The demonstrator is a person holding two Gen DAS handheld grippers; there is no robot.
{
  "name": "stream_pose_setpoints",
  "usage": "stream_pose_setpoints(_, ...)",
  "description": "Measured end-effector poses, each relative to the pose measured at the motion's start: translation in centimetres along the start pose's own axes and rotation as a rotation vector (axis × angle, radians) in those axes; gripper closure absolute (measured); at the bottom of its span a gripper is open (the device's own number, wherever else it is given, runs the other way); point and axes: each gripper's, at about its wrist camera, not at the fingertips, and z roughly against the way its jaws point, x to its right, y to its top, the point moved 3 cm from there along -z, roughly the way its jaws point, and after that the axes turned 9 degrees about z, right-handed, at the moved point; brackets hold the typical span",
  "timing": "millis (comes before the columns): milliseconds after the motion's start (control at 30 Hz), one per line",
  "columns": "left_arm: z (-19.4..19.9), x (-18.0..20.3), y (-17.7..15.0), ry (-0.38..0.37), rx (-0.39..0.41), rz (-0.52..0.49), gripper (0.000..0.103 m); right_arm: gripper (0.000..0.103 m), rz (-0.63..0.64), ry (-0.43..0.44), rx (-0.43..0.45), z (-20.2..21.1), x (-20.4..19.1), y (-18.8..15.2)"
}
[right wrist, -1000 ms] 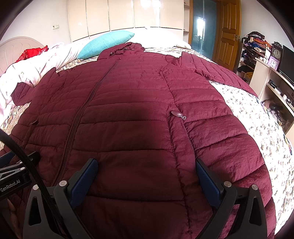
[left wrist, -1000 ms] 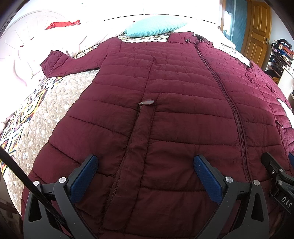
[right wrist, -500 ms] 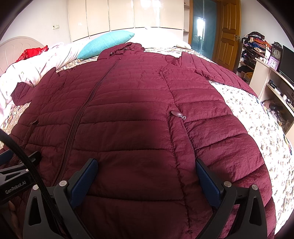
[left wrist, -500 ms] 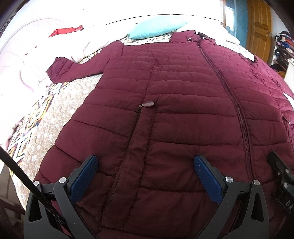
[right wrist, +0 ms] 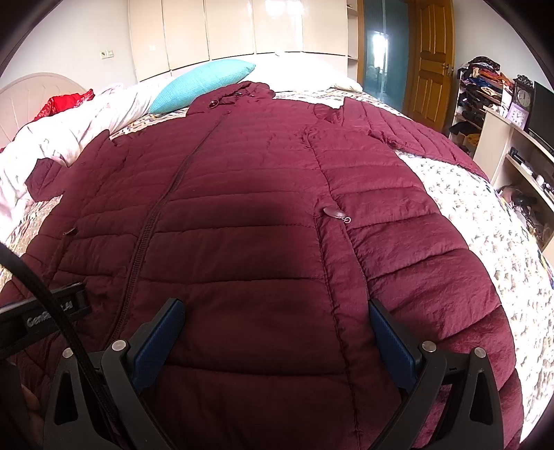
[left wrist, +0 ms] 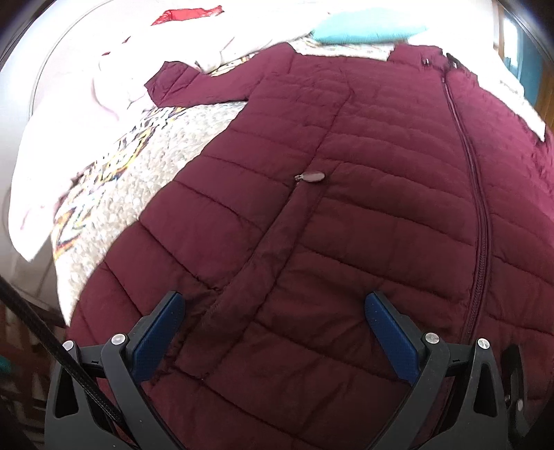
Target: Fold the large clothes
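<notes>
A large maroon quilted jacket (left wrist: pixel 363 214) lies flat and zipped, front up, on the bed, collar at the far end; it also shows in the right wrist view (right wrist: pixel 259 214). Its sleeves spread to the left (left wrist: pixel 194 88) and right (right wrist: pixel 415 135). My left gripper (left wrist: pixel 273 318) is open and empty, just above the hem by the left pocket zip pull (left wrist: pixel 311 176). My right gripper (right wrist: pixel 275 327) is open and empty above the hem near the right pocket pull (right wrist: pixel 334 212). The left gripper's body (right wrist: pixel 45 311) shows at the right view's left edge.
The jacket lies on a patterned bedspread (right wrist: pixel 484 214). A teal pillow (right wrist: pixel 204 84) and white bedding (left wrist: pixel 104 97) with a red cloth (left wrist: pixel 183 14) lie at the head. Shelves and a desk (right wrist: pixel 512 138) stand right of the bed, with a wooden door (right wrist: pixel 432 62) behind.
My left gripper has swung to the left, bringing the left sleeve and the bed's left edge further into view. The right gripper has hardly moved. Both stay open.
</notes>
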Motion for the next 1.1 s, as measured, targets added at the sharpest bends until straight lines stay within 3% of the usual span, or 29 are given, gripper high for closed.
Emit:
stream_pose_setpoints(133, 0.3, 0.0, 1.3, -0.101, -0.094, -0.08, 0.003, 0.0, -0.004, 0.01, 0.003, 0.0, 0.1, -0.1)
stream_pose_setpoints(200, 1.1, -0.8, 2.2, -0.18, -0.12, -0.069, 0.016, 0.0, -0.005, 0.014, 0.005, 0.0, 0.1, -0.1)
stream_pose_setpoints(267, 3.7, -2.1, 3.5, -0.245, -0.05, -0.045, 0.021, 0.0, -0.006, 0.016, 0.008, 0.1, 0.1, -0.1)
stream_pose_setpoints(433, 14.8, -6.5, 7.3, -0.365, 0.308, 0.002, 0.021, 0.0, -0.008, 0.022, 0.011, 0.1, 0.2, -0.1)
stream_pose_setpoints(500, 19.4, -8.5, 9.0, -0.377, 0.433, 0.023, 0.02, 0.0, -0.009, 0.025, 0.012, 0.1, 0.2, -0.1)
stream_pose_setpoints(600, 24.3, -10.8, 12.1, -0.393, 0.534, 0.044, 0.015, 0.0, -0.01, 0.029, 0.013, 0.2, 0.2, -0.2)
stream_pose_setpoints(733, 30.0, -13.4, 15.7, -0.32, 0.659, 0.08, 0.012, 0.0, -0.009, 0.028, 0.012, 0.2, 0.2, -0.2)
stream_pose_setpoints(833, 33.2, -15.5, 18.1, -0.299, 0.702, 0.125, 0.011, 0.0, -0.01, 0.029, 0.012, 0.1, 0.2, -0.2)
stream_pose_setpoints(933, 35.4, -18.0, 20.9, -0.317, 0.693, 0.16, 0.011, 0.0, -0.008, 0.028, 0.012, 0.1, 0.2, -0.2)
stream_pose_setpoints(1033, 36.2, -19.7, 21.7, -0.308, 0.729, 0.147, 0.011, 0.0, -0.007, 0.027, 0.011, 0.1, 0.2, -0.2)
stream_pose_setpoints(1100, 35.1, -20.5, 22.7, -0.244, 0.756, 0.106, 0.01, 0.0, -0.004, 0.023, 0.011, 0.1, 0.2, -0.2)
